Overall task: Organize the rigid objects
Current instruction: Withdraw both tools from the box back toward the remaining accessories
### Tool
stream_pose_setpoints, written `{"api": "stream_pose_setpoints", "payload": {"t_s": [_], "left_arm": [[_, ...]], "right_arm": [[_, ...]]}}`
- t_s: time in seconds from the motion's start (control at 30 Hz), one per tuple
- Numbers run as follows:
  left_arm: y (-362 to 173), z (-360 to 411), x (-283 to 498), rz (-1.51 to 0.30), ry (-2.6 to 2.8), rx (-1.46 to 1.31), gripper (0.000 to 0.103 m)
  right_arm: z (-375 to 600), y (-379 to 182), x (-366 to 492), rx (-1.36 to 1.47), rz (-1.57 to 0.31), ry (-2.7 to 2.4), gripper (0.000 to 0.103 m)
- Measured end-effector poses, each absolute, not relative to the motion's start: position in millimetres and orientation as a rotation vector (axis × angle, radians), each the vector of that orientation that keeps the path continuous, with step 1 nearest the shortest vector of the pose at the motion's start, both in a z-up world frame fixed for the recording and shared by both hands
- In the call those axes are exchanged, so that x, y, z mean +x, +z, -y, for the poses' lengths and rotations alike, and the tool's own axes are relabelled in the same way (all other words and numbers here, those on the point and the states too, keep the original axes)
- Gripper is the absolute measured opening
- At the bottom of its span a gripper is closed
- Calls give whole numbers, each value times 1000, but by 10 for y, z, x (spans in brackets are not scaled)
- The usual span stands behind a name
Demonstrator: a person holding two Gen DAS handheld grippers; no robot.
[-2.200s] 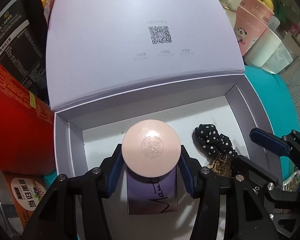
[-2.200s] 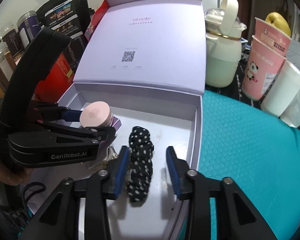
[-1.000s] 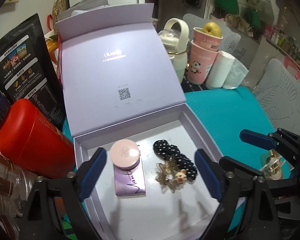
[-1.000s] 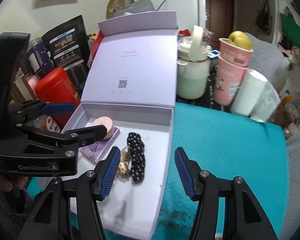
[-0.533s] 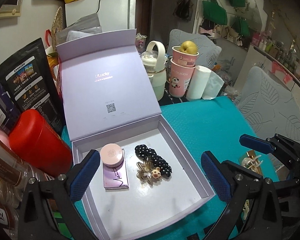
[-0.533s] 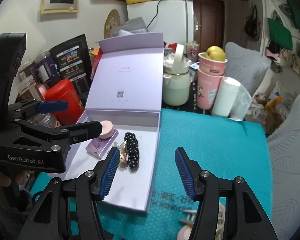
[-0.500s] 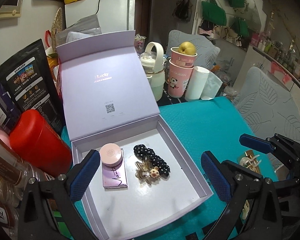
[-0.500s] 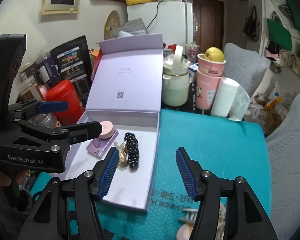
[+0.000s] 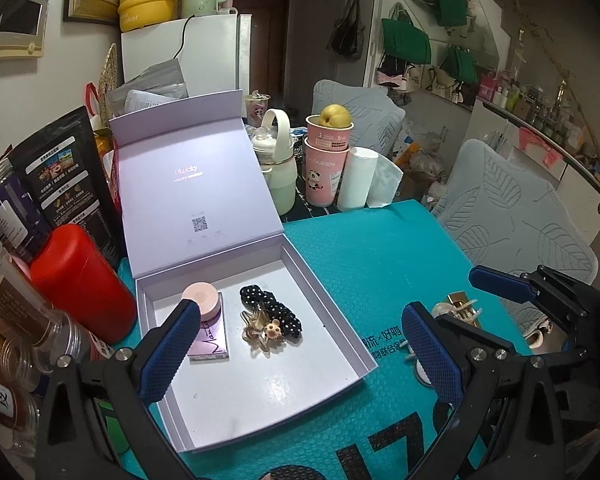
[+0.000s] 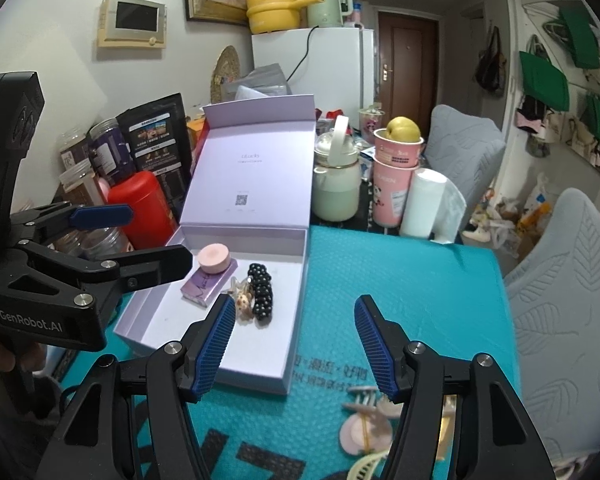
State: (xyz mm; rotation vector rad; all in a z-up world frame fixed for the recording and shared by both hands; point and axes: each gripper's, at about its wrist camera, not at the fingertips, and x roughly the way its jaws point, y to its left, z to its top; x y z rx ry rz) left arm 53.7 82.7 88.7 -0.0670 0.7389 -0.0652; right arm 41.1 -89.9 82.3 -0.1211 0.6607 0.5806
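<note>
Both tools withdrawn above the lilac box (image 9: 342, 334), between placements. My left tool (image 9: 300, 344) stood spread wide and empty over the box, where the pink round compact (image 9: 201, 299) sat on the purple palette (image 9: 214, 338) beside the polka-dot scrunchie (image 9: 274, 310) and an amber mouse clip (image 9: 262, 330). My right tool (image 10: 296, 346) was also spread with nothing between its pads, its jaws having just been opening. Hair clips (image 10: 366, 424) lay loose on the teal desk mat (image 10: 400, 276), just below that tool. I judged the stowing step finished for one item; the next move called for lowering the right tool onto a loose clip and pinching it.
</note>
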Motion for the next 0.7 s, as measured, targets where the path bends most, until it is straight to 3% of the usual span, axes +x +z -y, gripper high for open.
{"api": "stream_pose_setpoints", "payload": {"t_s": [0.7], "left_arm": [[593, -626, -9, -739, -76, -98, 102]], "right_arm": [[1275, 597, -282, -93, -679, 533, 62]]}}
